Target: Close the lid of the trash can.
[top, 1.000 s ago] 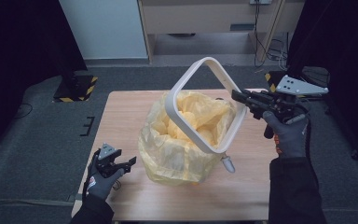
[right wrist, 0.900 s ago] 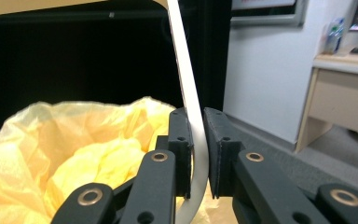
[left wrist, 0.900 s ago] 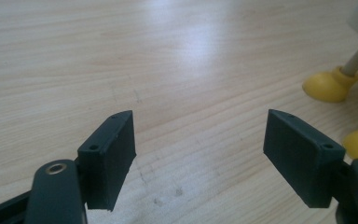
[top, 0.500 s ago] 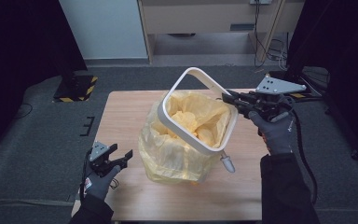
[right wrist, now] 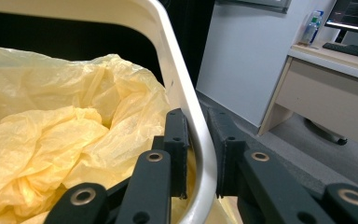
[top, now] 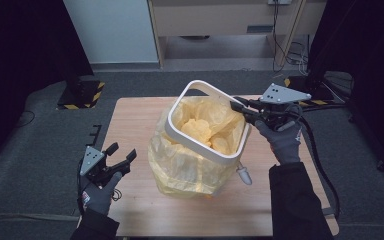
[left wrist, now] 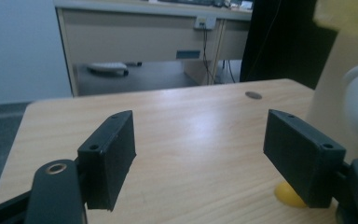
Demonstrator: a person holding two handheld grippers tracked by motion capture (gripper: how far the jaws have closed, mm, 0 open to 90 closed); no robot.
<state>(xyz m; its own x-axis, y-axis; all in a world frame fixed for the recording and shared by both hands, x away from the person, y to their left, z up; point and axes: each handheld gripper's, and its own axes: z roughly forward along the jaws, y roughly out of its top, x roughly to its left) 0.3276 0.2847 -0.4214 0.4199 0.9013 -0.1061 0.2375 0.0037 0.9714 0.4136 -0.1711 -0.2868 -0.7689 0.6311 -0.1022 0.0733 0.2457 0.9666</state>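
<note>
A white rounded ring frame [top: 198, 144] hangs tilted over a crumpled yellow plastic bag [top: 182, 167] at the middle of the wooden table [top: 130, 120]. My right gripper [top: 236, 106] grips the ring's far right rim [right wrist: 200, 154]. Its jaws have just been opening slightly, with the rim still between the pads and touching both. The yellow bag [right wrist: 51, 140] bulges up inside the ring. My left gripper [top: 123, 151] hovers open over the table's front left, apart from the bag. Nothing lies between its jaws [left wrist: 200, 154].
A small white knob [top: 244, 175] sticks out at the bag's front right. A pale cabinet [top: 220, 20] and cables stand beyond the far edge. Grey floor surrounds the table, and a small dark disc [left wrist: 253, 95] lies on the wood.
My right gripper has carried the ring leftward and lower, so it sits closer over the bag. My left gripper has risen a little at the front left.
</note>
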